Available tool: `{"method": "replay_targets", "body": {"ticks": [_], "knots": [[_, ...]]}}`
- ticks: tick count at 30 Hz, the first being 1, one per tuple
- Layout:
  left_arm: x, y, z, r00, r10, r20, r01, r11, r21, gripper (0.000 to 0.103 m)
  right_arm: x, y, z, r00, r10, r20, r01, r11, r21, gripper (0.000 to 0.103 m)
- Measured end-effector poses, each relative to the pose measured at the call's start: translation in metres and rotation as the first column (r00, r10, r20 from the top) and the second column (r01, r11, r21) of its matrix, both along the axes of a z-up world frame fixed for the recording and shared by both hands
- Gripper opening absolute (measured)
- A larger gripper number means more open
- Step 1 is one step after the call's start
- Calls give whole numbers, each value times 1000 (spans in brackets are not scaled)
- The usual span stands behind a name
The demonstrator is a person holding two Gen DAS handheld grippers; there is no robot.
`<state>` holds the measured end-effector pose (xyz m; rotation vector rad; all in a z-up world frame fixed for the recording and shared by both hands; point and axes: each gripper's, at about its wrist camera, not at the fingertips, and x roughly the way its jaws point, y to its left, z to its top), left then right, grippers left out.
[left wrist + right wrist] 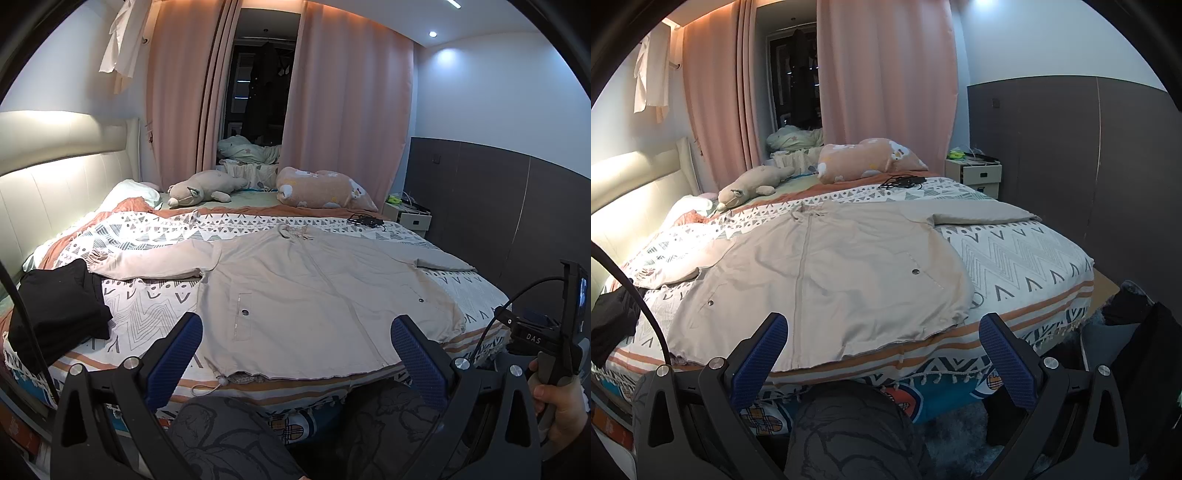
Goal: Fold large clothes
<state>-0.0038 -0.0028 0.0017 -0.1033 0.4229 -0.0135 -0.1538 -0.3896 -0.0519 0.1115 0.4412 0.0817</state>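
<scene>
**Two grippers held wide above an unfolded coat**

Both sets of jaws are spread wide and nothing is gripped or touched by them. The left gripper (296, 334) is held over the hem of a beige coat (314, 291), and the right gripper (882, 332) is poised near the same hem, toward its right corner. The coat is laid flat, front up, on the patterned bedspread (1008, 251) of the bed, collar toward the far side, both sleeves stretched outward and snap buttons showing on the pockets.

One piece of writing can be read: "DAS" on a black bar (533, 338) of the right-hand device, seen only in the left wrist view, where a hand (561, 402) is wrapped around its handle. A folded black garment (59, 306) is shown fully in that view; in the right wrist view only its edge is caught. A dark rug (960, 439) on the floor is shown by the right wrist view alone.
</scene>
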Motion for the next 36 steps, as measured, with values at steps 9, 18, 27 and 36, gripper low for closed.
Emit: {"method": "replay_targets", "body": {"ticks": [9,18,27,36], "knots": [[-4,-2,2,1000,-5,17,4,1000,3,103,-2,0,0,1000,6,-5,-6,1000,-1,103],[-7,-9,2,1000,0,31,-1,1000,23,103,-13,-2,1,1000,20,14,-20,1000,-24,103],[-21,-4,4,999,16,33,-17,1000,15,103,-32,-13,9,999,18,30,-18,1000,2,103],[-29,22,8,998,55,30,-55,998,-22,103,-45,-19,25,998,39,46,-41,998,49,103]]}}
